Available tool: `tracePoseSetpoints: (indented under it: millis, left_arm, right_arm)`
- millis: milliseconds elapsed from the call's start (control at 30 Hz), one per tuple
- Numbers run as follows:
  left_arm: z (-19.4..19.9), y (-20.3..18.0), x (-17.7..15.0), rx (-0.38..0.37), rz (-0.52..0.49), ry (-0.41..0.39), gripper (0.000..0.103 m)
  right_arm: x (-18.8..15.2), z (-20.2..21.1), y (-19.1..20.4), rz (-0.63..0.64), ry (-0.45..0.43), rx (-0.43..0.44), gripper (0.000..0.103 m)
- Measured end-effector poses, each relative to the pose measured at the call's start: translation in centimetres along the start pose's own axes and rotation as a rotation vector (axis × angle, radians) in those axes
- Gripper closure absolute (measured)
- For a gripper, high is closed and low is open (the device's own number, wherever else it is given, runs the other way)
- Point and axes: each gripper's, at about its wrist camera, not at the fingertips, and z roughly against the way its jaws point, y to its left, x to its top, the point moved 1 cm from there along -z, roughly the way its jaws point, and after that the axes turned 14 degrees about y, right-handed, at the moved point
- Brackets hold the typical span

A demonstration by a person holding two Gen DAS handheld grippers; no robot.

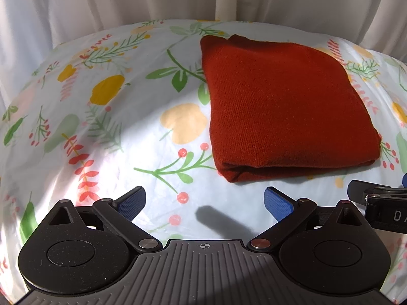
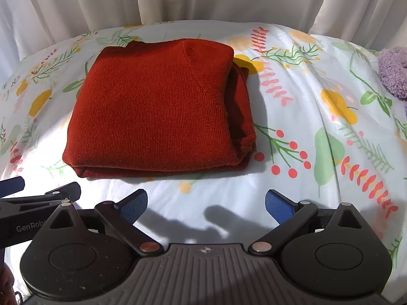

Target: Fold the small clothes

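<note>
Rust-red knit garment lies folded, upper centre of frame, on floral sheet | left gripper and right gripper both spread wide, empty | folding looks finished; purple fuzzy item possibly next

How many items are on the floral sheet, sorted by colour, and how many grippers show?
Red: 1, the folded knit garment
Purple: 1, a fuzzy item at the right edge, cut off
Grippers: 2, left gripper and right gripper, both open
Total: 4
</note>
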Motion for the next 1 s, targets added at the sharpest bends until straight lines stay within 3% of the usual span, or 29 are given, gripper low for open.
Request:
tracePoseSetpoints:
  millis: [1000]
  left_arm:
    - [-0.4, 0.01, 0.11, 0.001, 0.006, 0.012, 0.001]
  right_arm:
    - [0.23, -0.01, -0.12, -0.001, 0.005, -0.021, 0.004]
